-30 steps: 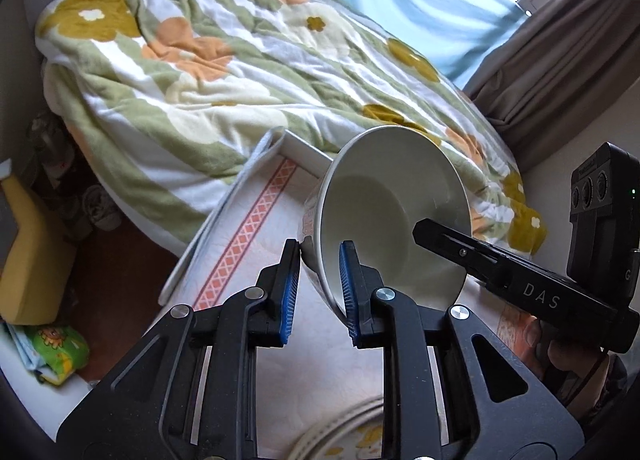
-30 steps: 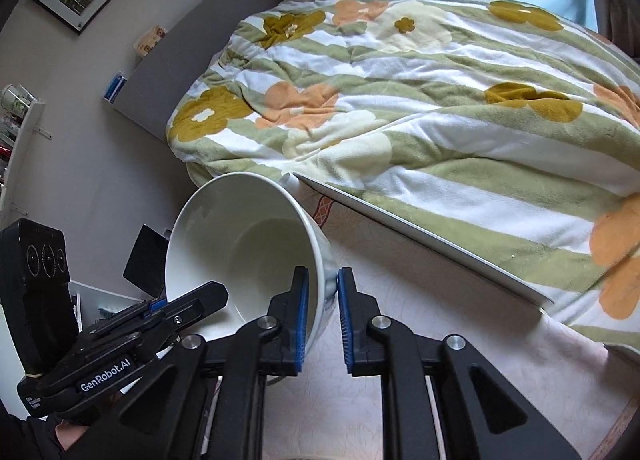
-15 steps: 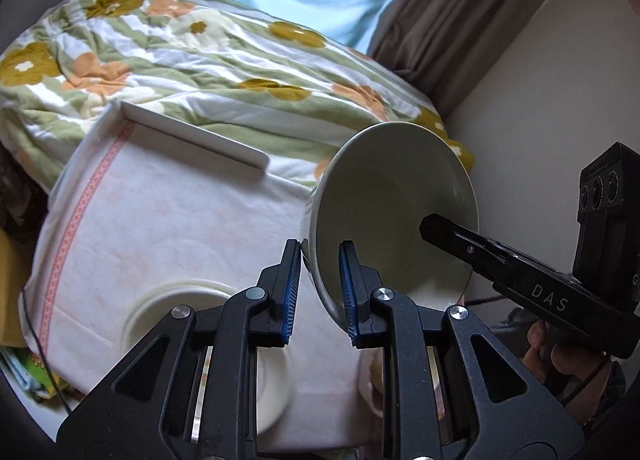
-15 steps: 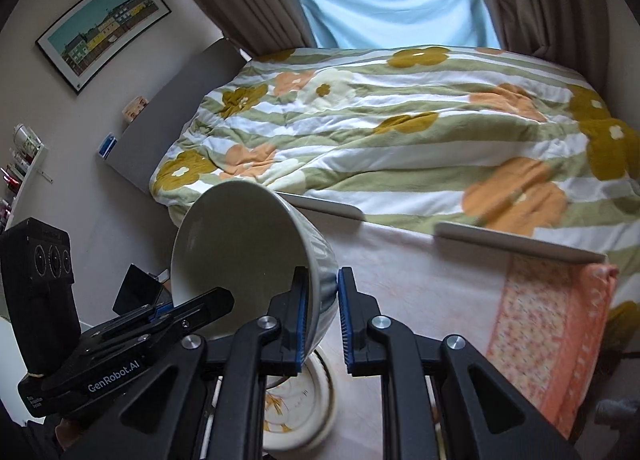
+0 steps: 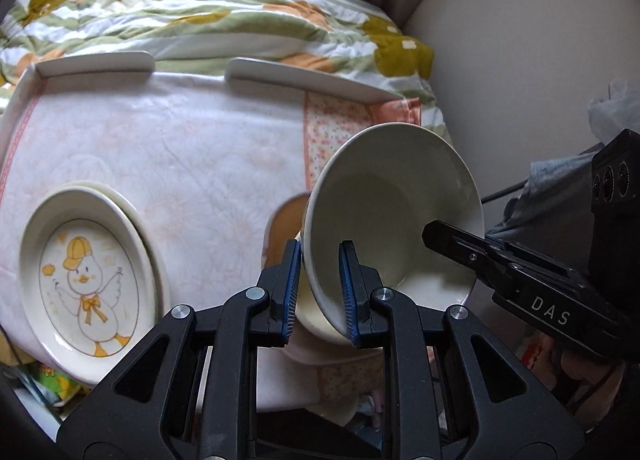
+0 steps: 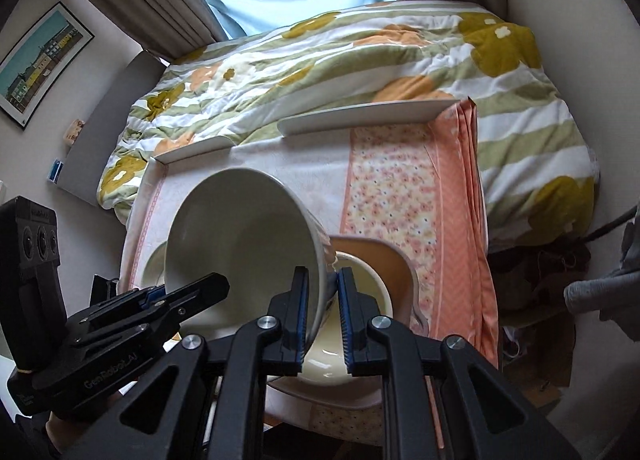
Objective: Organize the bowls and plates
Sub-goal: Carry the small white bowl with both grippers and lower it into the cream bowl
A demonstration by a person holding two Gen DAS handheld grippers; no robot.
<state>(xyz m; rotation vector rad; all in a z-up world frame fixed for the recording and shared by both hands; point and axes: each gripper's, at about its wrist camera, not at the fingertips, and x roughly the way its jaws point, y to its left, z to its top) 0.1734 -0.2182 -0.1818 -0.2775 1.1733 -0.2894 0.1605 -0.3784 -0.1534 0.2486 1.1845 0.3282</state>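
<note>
A white bowl (image 5: 392,212) hangs tilted above the table, held by its rim from two sides. My left gripper (image 5: 320,256) is shut on its near rim. My right gripper (image 6: 323,280) is shut on the opposite rim of the same bowl (image 6: 240,236); one of its fingers (image 5: 460,248) shows inside the bowl in the left wrist view. Directly below sits a cream bowl (image 6: 360,288) on an orange-brown dish (image 6: 384,256). At the table's left lies a duck-print plate (image 5: 88,276) on top of another plate.
The table wears a white cloth (image 5: 180,148) with a pink floral border (image 6: 384,188) and has a raised white back rim (image 5: 96,62). A flowered bed quilt (image 5: 200,12) lies beyond it. A wall (image 5: 520,60) and clutter stand to the right.
Both grippers have carried the bowl sideways across the table to its right end, over the cream bowl on the orange-brown dish. The duck plate has come into view at the left.
</note>
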